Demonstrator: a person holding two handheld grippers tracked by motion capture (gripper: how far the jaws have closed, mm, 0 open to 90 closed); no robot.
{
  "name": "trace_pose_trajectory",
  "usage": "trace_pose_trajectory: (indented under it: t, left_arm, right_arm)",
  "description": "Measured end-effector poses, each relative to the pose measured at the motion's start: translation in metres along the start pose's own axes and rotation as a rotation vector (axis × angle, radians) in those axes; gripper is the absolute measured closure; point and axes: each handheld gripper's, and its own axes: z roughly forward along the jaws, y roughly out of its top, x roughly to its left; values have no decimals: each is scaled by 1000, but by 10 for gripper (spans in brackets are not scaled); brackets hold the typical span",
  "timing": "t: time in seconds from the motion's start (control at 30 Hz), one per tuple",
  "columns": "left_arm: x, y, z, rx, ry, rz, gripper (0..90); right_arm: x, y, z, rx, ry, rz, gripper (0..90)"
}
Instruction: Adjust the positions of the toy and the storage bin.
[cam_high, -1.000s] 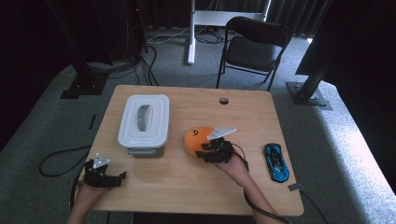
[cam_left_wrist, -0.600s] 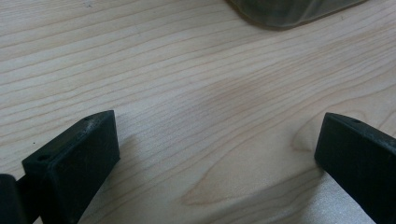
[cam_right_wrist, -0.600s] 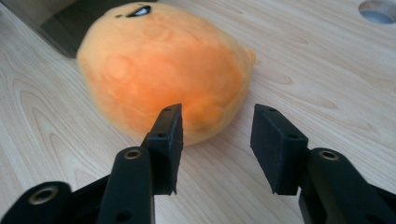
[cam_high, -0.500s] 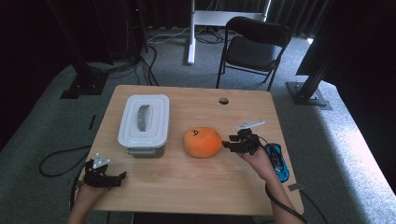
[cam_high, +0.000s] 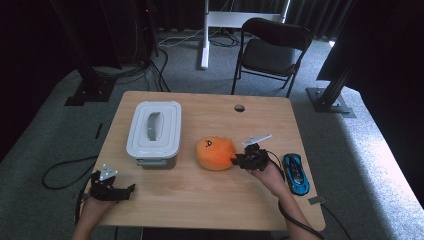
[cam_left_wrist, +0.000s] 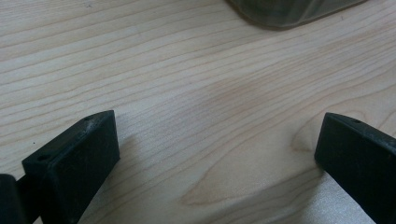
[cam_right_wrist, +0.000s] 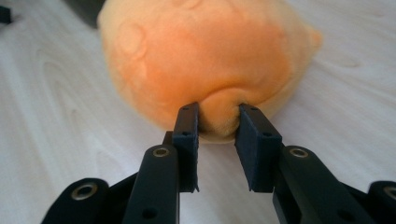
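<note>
The right gripper (cam_high: 235, 161), jaws just closed, pinches a fold of the orange plush toy (cam_high: 215, 153) lying directly ahead of it, while the far-off left gripper (cam_high: 131, 190) rests open

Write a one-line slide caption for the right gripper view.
Right gripper, jaws just closed, pinching a fold of the orange plush toy on the wooden table.

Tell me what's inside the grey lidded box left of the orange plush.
Cannot be seen: the grey box has its lid on, handle on top, hiding the inside. Nothing rests on the lid. The orange plush lies beside it on the table.
</note>
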Motion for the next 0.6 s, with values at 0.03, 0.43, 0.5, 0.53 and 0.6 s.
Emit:
trace_pose_trajectory:
  t: [0.03, 0.43, 0.5, 0.53, 0.6]
  left_arm:
    - [0, 0, 0, 0, 0, 0, 3]
    - [0, 0, 0, 0, 0, 0, 3]
    - [0, 0, 0, 0, 0, 0, 3]
    - [0, 0, 0, 0, 0, 0, 3]
    - [0, 0, 0, 0, 0, 0, 3]
  right_arm:
    - [3, -1, 0, -2, 0, -7, 695]
    - [30, -7, 7, -8, -7, 35, 703]
    - [35, -6, 8, -13, -14, 31, 713]
    - [36, -5, 9, -15, -7, 30, 712]
    - [41, -3, 12, -16, 6, 25, 711]
